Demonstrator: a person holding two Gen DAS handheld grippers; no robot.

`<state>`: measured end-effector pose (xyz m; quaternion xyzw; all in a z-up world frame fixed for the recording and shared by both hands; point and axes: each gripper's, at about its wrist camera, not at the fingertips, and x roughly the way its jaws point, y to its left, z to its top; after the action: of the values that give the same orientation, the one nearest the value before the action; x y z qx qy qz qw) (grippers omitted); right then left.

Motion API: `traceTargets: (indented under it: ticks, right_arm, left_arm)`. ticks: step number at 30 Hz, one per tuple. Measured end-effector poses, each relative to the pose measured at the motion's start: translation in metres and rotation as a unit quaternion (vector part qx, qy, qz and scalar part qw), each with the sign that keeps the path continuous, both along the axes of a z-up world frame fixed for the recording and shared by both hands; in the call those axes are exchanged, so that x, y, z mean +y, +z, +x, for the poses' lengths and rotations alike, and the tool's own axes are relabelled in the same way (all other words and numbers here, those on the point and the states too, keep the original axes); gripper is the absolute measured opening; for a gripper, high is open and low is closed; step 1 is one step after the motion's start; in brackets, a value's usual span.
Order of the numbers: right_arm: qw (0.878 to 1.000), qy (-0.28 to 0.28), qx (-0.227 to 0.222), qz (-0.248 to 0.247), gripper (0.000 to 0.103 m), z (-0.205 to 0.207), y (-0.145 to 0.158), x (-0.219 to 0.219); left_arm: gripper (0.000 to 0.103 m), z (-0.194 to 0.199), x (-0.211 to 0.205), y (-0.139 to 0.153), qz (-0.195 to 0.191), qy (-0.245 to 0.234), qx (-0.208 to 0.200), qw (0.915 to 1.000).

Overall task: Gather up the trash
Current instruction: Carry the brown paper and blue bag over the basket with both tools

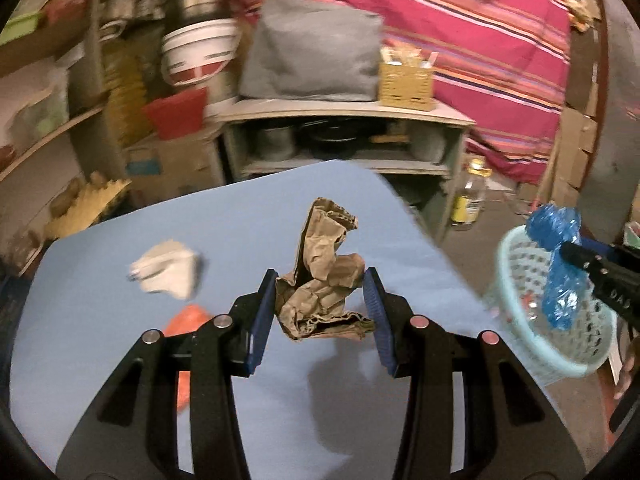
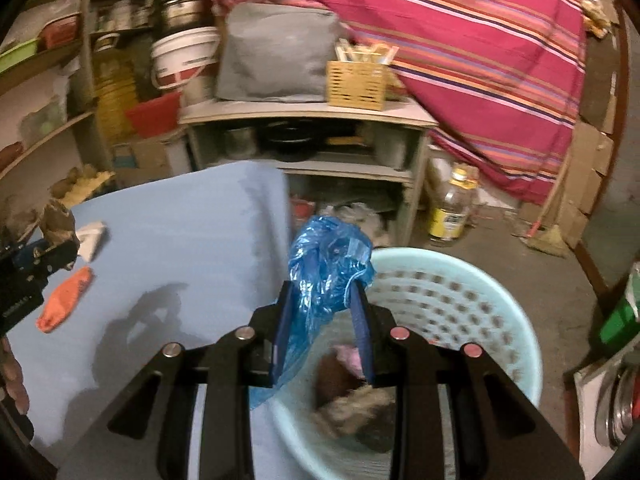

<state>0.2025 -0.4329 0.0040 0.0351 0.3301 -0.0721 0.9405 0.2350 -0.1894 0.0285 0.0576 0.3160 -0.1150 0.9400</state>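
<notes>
Basket (image 2: 460, 280) contents blurred, indistinct

Legible text is appearing only on the right gripper (image 1: 576, 254): white letters resembling "DAS" on its black arm. The yellow label on the bottle (image 2: 450, 208) beyond it is showing nothing readable.

grey bag (image 1: 312, 52) | wicker box (image 1: 406, 82) | white bucket (image 1: 196, 56) | bottle (image 2: 450, 208)

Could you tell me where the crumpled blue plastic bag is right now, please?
The blue plastic bag is pinched in the right gripper, held above the near rim of the pale blue basket, just off the right edge of the blue table.
</notes>
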Motion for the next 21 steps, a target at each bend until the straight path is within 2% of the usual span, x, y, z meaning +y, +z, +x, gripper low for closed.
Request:
traceTargets:
  ticks: [8,12,16,21]
  right_arm:
    - [0.998,-0.054,0.002,-0.014,0.029,-0.028,-0.007,-0.077]
    - [0.997,-0.076,-0.006,0.005,0.029,-0.042,-0.005,-0.107]
    - [0.996,-0.086,-0.014,0.023,0.029,-0.050,-0.005,-0.123]
    - [0.996,-0.087,-0.002,0.021,0.029,-0.045,-0.012,-0.128]
  left_arm:
    - [0.043,-0.008,-0.094,-0.007,-0.008,-0.063,0.014,0.9979]
    - [0.043,-0.013,-0.137,-0.012,-0.010,-0.098,0.020,0.9949]
    - [0.043,-0.017,-0.172,-0.019,-0.008,-0.124,0.029,0.9918]
    - [0.044,-0.013,-0.203,-0.025,-0.014,-0.147,0.049,0.9879]
